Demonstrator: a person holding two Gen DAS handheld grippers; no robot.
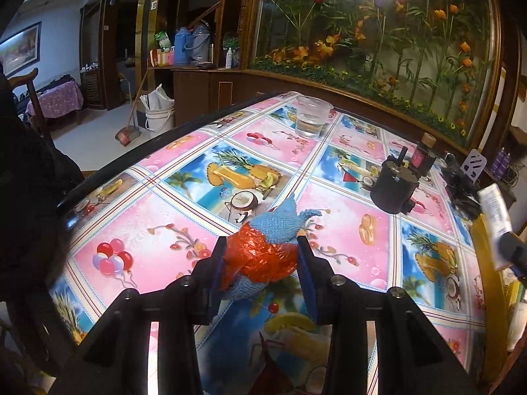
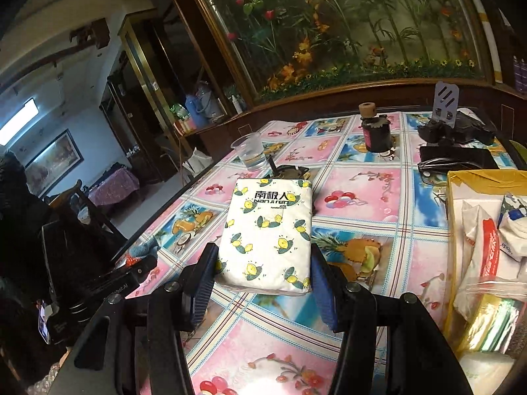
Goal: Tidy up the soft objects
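The left gripper (image 1: 262, 256) is nearly closed, both blue pads pressing a soft blue knitted toy (image 1: 263, 247) wrapped in orange-red mesh, held above the patterned tablecloth (image 1: 158, 223) near the table's near edge. The right gripper (image 2: 263, 276) stands about half open with its pads clamped on the near end of a white tissue pack (image 2: 268, 233) printed with lemons, carried over the middle of the table. A clear plastic cup (image 2: 252, 154) stands toward the far left edge and a yellow box (image 2: 477, 177) of packets sits at the right edge
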